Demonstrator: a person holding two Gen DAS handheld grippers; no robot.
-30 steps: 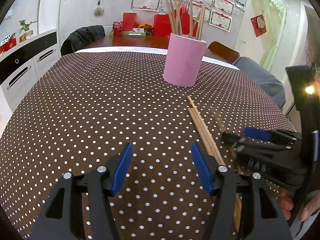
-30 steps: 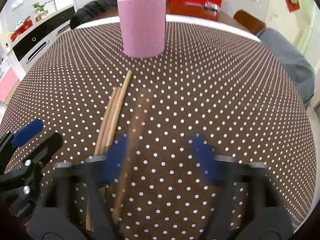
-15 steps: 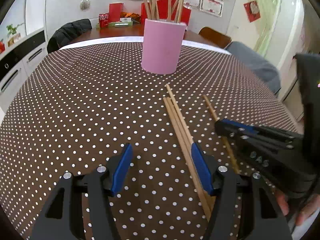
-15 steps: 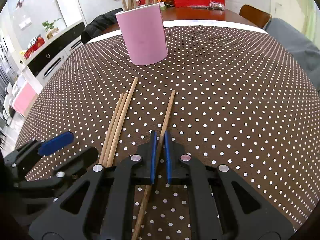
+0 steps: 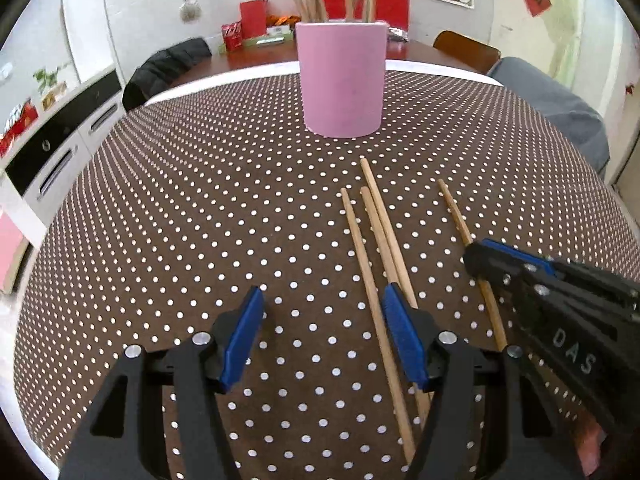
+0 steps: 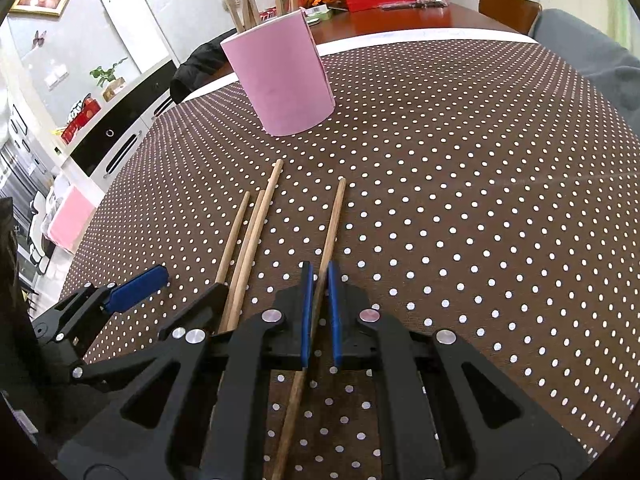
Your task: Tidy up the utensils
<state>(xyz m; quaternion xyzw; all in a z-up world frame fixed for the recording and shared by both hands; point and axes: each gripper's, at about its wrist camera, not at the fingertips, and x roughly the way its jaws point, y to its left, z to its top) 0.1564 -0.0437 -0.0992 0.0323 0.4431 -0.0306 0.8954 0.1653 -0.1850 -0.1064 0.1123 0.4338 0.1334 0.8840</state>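
A pink cup (image 5: 342,80) with several wooden chopsticks in it stands upright at the far middle of the table; it also shows in the right wrist view (image 6: 280,80). Three loose chopsticks (image 5: 378,240) lie side by side in front of it. My right gripper (image 6: 319,280) is shut on a fourth chopstick (image 6: 332,220), which points toward the cup. My left gripper (image 5: 322,312) is open and empty, its right finger (image 5: 400,332) over the loose chopsticks. The right gripper shows in the left wrist view (image 5: 496,256).
The table has a brown tablecloth with white dots (image 5: 200,200). Behind it are a wooden table (image 5: 248,60), chairs (image 5: 466,46), a dark jacket (image 5: 168,64) and a cabinet at the left (image 5: 60,120).
My right gripper has shut on the single chopstick. Both grippers have moved forward toward the cup, and the three loose chopsticks have spread a little.
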